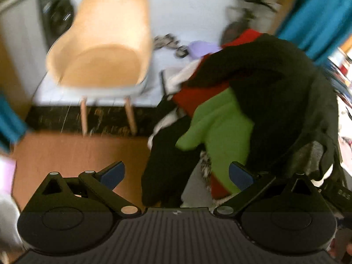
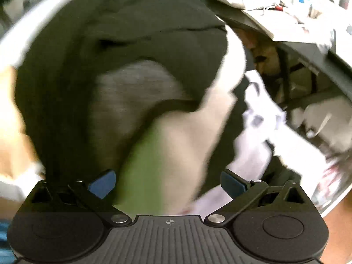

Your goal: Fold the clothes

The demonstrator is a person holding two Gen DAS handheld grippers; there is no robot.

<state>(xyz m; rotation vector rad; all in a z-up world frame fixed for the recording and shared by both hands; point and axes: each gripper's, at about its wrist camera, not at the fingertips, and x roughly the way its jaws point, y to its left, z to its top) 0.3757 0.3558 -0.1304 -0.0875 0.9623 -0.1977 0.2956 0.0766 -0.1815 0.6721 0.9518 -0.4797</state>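
A heap of clothes fills the right half of the left wrist view: a black garment on top, a bright green one under it, a red one behind. My left gripper is open just in front of the heap, nothing between its fingers. In the right wrist view a dark garment with a grey inner patch lies over cream cloth, a green piece and white fabric. My right gripper hovers open close above them. Both views are blurred.
A tan shell chair on wooden legs stands at the left on a pale floor, beside a washing machine. Blue fabric hangs at upper right. A wooden surface lies below the left gripper. Cluttered white items sit at right.
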